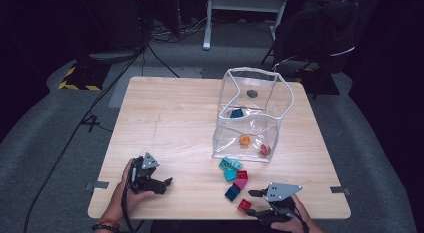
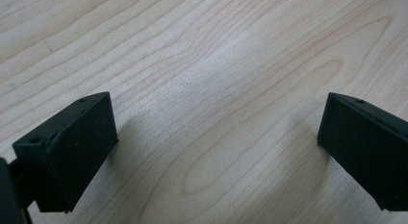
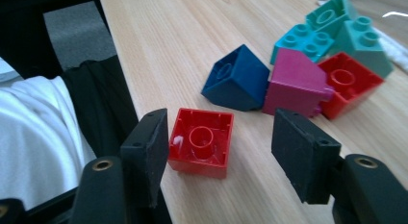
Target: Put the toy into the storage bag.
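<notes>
Right gripper (image 3: 219,152), jaws apart, straddles the overturned red brick (image 3: 202,141) at the desk (image 3: 192,51) edge; centre it, then close squarely on opposite walls.

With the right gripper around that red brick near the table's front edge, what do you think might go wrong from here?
1. The red brick lies hollow side up close to the table edge; a nudge from the open right gripper might push it off.
2. One pad seems nearly against the brick while the other stands well clear, so closing could slide or twist it instead of gripping squarely.
3. The blue brick and magenta brick sit just beyond and could be bumped.
</notes>
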Tool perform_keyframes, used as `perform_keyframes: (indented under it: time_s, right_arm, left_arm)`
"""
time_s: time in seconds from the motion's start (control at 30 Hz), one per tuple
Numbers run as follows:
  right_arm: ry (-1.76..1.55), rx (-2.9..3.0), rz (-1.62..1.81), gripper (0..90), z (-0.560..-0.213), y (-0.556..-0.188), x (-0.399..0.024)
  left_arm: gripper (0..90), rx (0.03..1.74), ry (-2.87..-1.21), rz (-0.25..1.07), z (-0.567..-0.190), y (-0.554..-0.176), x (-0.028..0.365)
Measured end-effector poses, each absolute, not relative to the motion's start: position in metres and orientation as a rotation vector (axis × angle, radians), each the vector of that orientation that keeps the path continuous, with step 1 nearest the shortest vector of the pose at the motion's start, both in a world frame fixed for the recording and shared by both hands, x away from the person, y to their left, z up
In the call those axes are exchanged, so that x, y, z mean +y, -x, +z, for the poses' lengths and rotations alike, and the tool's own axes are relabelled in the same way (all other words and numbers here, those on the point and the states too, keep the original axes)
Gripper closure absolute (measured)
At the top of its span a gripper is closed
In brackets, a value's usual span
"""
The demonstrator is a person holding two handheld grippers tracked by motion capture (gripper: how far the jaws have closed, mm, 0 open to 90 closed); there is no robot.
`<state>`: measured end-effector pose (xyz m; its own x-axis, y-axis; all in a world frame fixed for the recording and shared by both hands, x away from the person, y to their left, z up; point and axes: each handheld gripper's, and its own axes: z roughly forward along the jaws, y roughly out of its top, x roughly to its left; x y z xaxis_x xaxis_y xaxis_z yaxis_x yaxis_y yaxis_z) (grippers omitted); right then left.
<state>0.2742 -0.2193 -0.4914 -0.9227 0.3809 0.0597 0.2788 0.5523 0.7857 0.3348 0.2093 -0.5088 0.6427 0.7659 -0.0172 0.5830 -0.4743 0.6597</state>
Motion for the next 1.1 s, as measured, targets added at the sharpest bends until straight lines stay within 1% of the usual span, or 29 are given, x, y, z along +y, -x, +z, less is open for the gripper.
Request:
perform_keyframes:
  time_s: [0.33, 0.43, 0.47, 0.5, 0.53, 0.57, 0.6, 0.67, 0.7, 0.87, 1.1]
  right_arm:
    - [-0.547, 2.677, 1.260, 39.9, -0.496, -0.272, -0.212]
    - [-0.565, 2.672, 1.269, 44.4, -0.497, -0.275, -0.212]
    - [-0.569, 2.669, 1.275, 47.3, -0.497, -0.276, -0.212]
    - [-0.570, 2.669, 1.278, 47.6, -0.497, -0.277, -0.212]
    - [-0.579, 2.667, 1.279, 51.6, -0.497, -0.278, -0.212]
    - [-0.579, 2.667, 1.279, 51.6, -0.497, -0.278, -0.212]
    - [-0.580, 2.672, 1.287, 55.3, -0.497, -0.280, -0.212]
    - [-0.582, 2.669, 1.284, 56.0, -0.497, -0.280, -0.212]
    - [-0.590, 2.670, 1.285, 59.1, -0.497, -0.282, -0.212]
    - [-0.613, 2.660, 1.274, 59.2, -0.496, -0.286, -0.215]
    - [-0.706, 2.601, 1.242, 59.6, -0.495, -0.301, -0.231]
  left_arm:
    - [0.6, 1.047, -2.221, 0.371, -0.509, -0.335, 0.209]
    - [0.5, 1.047, -2.221, 0.371, -0.509, -0.335, 0.209]
    - [0.5, 1.046, -2.222, 0.372, -0.509, -0.335, 0.209]
    - [0.5, 1.047, -2.221, 0.371, -0.509, -0.335, 0.209]
    - [0.5, 1.045, -2.223, 0.372, -0.509, -0.335, 0.209]
    - [0.5, 1.045, -2.223, 0.372, -0.509, -0.335, 0.209]
    - [0.5, 1.045, -2.222, 0.371, -0.509, -0.335, 0.209]
    - [0.5, 1.047, -2.221, 0.371, -0.509, -0.335, 0.209]
    - [0.6, 1.045, -2.223, 0.372, -0.509, -0.335, 0.209]
    - [0.5, 1.045, -2.222, 0.372, -0.509, -0.335, 0.209]
    - [0.6, 1.045, -2.222, 0.371, -0.509, -0.335, 0.209]
